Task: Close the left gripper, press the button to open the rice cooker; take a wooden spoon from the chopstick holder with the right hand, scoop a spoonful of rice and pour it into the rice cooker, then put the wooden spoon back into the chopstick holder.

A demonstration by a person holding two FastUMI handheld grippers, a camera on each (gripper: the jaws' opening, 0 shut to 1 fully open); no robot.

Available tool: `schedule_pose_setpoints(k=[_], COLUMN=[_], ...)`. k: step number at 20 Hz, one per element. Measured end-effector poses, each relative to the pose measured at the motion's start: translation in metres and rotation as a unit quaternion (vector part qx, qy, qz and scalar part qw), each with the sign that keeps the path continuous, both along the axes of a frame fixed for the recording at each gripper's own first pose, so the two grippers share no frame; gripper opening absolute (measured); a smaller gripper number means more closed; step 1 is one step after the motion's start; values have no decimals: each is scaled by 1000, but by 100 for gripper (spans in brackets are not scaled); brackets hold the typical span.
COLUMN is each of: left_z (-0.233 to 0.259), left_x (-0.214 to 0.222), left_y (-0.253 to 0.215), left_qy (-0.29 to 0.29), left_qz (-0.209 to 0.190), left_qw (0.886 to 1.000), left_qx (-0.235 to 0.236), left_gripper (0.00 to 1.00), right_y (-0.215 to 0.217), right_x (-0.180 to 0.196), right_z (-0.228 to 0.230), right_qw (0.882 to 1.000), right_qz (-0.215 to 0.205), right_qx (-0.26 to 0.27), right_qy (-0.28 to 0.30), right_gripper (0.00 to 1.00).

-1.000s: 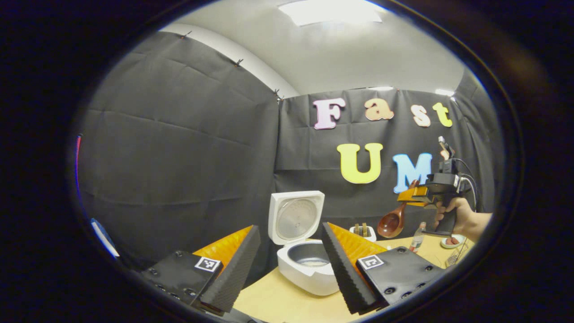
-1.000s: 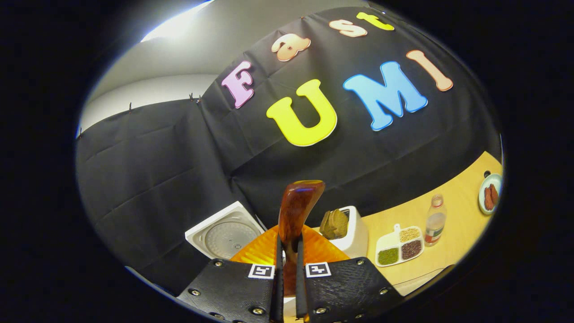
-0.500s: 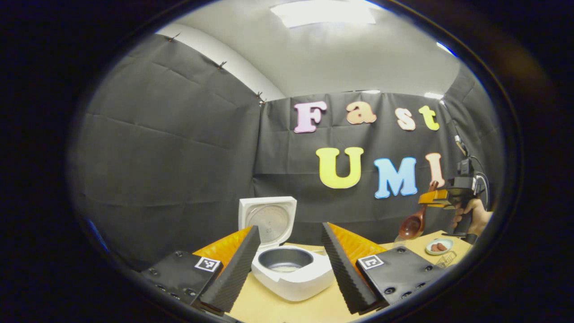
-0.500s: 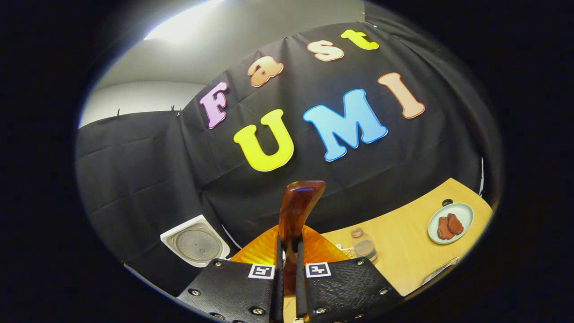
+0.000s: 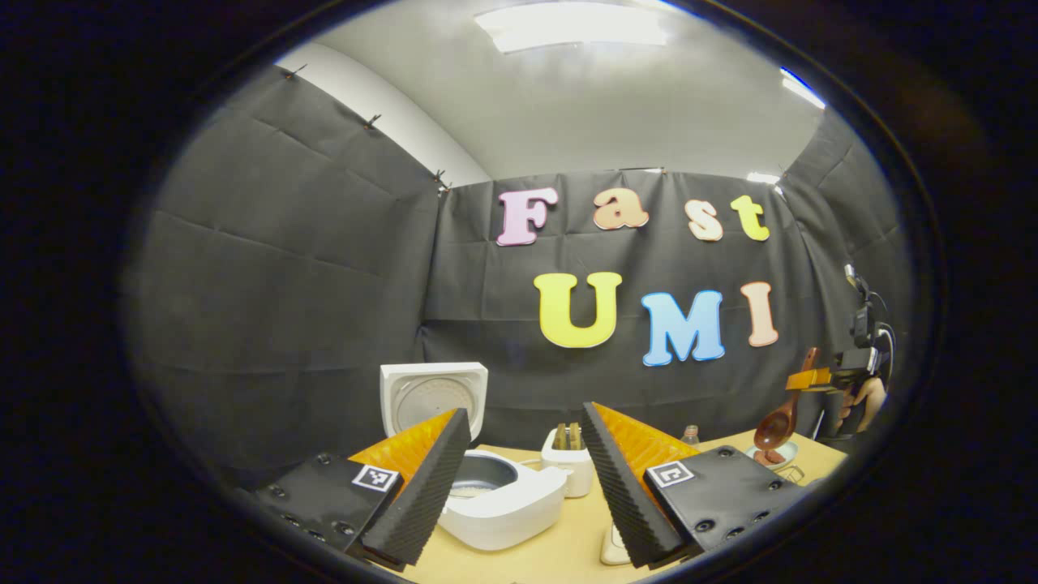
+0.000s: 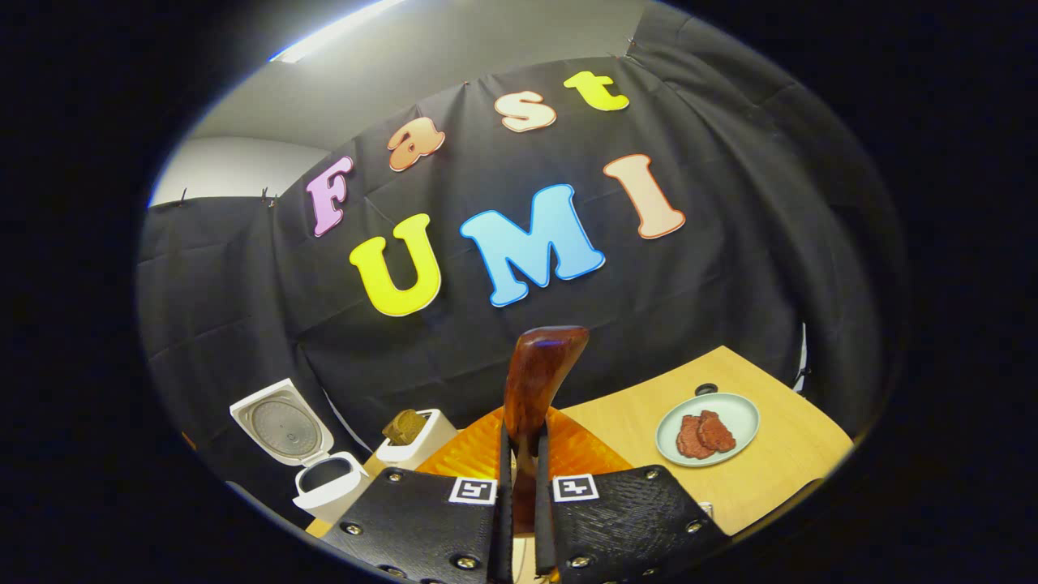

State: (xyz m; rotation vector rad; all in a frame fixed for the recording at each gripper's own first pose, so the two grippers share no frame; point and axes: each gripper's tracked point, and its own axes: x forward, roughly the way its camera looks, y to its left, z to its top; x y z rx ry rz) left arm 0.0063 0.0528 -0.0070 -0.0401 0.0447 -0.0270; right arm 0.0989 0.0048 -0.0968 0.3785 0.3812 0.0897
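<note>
The white rice cooker (image 5: 507, 507) stands on the table with its lid (image 5: 434, 397) raised, partly behind my left gripper's (image 5: 523, 414) near finger. That gripper is open, nothing between its fingers. At the far right a hand holds my right gripper (image 5: 811, 380), shut on the wooden spoon (image 5: 776, 423), whose bowl hangs down just above a plate. In the right gripper view the right gripper (image 6: 519, 454) pinches the spoon's handle (image 6: 537, 377), which sticks up beyond the fingers. The rice cooker (image 6: 324, 483) sits low at the left there, its lid (image 6: 280, 422) up.
A white toaster (image 5: 568, 469) holding brown slices stands right of the cooker; the toaster (image 6: 418, 434) is beside the cooker in the right gripper view. A pale plate (image 6: 742, 410) of red meat lies on the wooden table (image 6: 795, 454). A small bottle (image 5: 690, 436) stands behind.
The right gripper has carried the spoon to the right, away from the cooker, until it hangs over the plate. The left gripper view has swung right, so the cooker sits farther left.
</note>
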Motion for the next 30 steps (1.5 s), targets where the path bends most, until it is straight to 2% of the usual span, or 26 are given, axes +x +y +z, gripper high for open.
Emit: schedule_pose_setpoints(k=[5,13,17,18,22,23,24,26,28,29,30], left_z=[3,6,11,13,16,17,19,18,18,19,18], left_x=[0,-8,-15,-16,-17,-17,-17,-16,-14,-13,-12], left_y=[-30,-45,-40,-37,-32,-31,-31,-32,-31,-31,-30], left_qy=[0,3,5,4,3,2,0,0,-3,-4,-4], left_qz=[-18,-22,-15,-11,-2,-1,-1,-1,0,0,1], left_qw=[1000,1000,1000,999,999,999,999,999,999,999,999], left_qx=[7,17,27,30,35,37,38,40,39,38,37], left_gripper=[92,92,92,96,95,99,95,95,95,95,95], right_y=[-49,-84,-86,-85,-82,-82,-81,-84,-87,-94,-99], right_x=[-19,-45,-52,-54,-63,-65,-67,-70,-72,-74,-75], right_z=[-36,-92,-124,-131,-152,-156,-159,-156,-151,-147,-144], right_qw=[999,994,992,991,989,988,988,989,990,989,988], right_qz=[-26,-36,-30,-29,-28,-27,-27,-29,-29,-35,-40], right_qx=[-38,-79,-75,-70,-44,-39,-36,-37,-48,-70,-91], right_qy=[26,70,102,110,137,144,148,143,130,127,121], right_gripper=[11,11,11,11,12,13,13,17,33,73,86])
